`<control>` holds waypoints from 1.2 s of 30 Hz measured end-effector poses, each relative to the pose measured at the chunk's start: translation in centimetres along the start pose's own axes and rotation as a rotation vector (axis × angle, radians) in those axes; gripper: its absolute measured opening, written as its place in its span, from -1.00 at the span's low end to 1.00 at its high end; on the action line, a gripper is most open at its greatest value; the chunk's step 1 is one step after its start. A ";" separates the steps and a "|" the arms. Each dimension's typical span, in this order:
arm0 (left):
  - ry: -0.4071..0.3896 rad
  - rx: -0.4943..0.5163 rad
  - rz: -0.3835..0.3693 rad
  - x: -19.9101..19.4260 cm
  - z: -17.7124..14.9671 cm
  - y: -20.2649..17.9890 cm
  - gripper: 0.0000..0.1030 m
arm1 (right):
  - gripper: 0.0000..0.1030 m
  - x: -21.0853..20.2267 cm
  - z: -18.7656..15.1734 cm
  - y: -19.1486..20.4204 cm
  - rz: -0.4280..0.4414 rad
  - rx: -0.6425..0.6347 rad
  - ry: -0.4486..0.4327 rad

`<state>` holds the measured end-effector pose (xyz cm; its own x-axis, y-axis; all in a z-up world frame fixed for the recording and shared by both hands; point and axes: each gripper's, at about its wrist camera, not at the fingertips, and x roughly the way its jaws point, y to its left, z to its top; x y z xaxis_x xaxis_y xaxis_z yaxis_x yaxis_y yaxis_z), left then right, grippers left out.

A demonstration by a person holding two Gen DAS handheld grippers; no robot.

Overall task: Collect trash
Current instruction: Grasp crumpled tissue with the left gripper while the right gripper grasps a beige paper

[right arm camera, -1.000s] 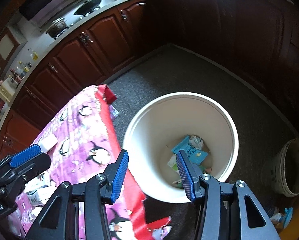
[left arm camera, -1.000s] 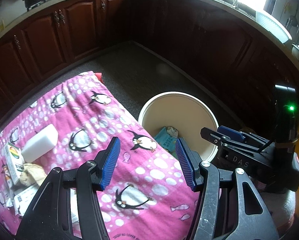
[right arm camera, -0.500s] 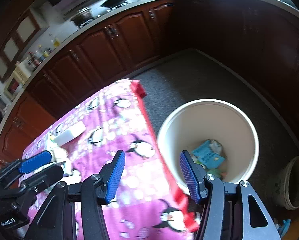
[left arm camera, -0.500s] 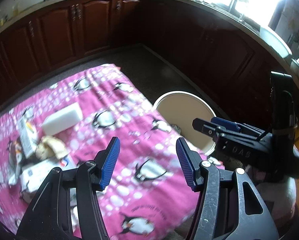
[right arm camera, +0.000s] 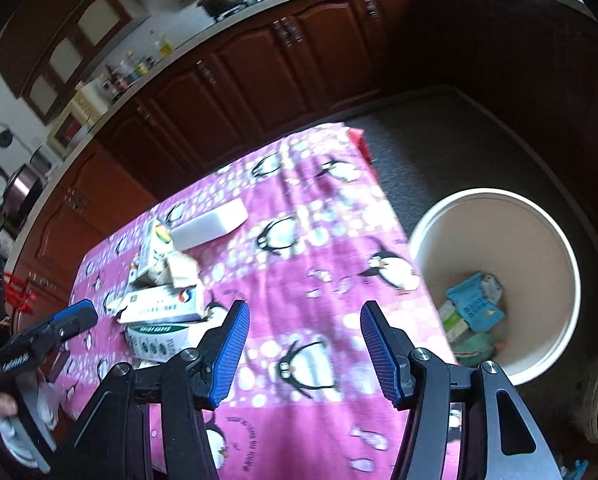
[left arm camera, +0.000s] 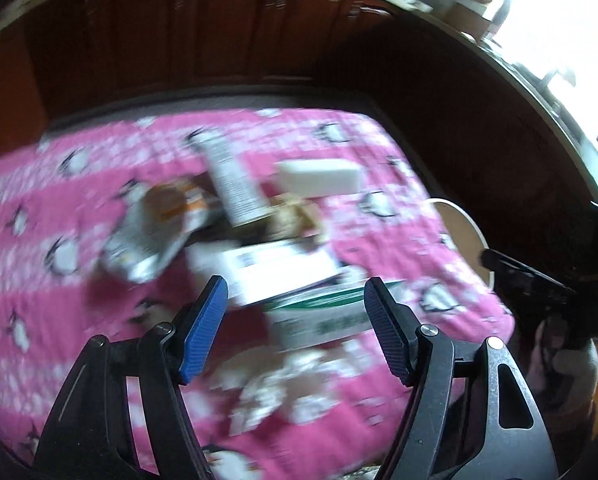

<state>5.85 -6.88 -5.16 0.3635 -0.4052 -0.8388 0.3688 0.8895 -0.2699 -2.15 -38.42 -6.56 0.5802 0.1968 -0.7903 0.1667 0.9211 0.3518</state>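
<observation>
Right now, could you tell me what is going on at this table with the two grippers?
A person is clearing trash from a table under a pink penguin tablecloth into a white bin on the floor beside it. Both the left gripper and the right gripper are open and empty. The left one points at the pile of cartons and wrappers, nearest a green-and-white box. A few items, including a blue packet, already lie in the bin.

We see a quilted pink cloth on the table, glossy wooden cabinets, a smooth plastic bin, and printed cardboard boxes.
</observation>
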 end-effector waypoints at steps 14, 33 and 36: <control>0.138 0.050 -0.131 2.4 -5.4 1.5 0.44 | 0.11 7.0 1.8 7.2 0.138 -0.142 0.135; 0.187 0.020 -0.027 6.4 -4.8 0.7 0.42 | -0.25 17.5 4.3 13.1 0.164 -0.180 0.287; 0.183 0.001 -0.014 6.8 -4.7 0.6 0.23 | -0.54 17.3 3.8 13.2 0.148 -0.206 0.266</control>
<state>4.57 -8.08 -13.27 0.1968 -0.3724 -0.9070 0.3732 0.8839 -0.2819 13.11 -24.14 -13.67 0.3540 0.3888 -0.8506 -0.0831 0.9190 0.3854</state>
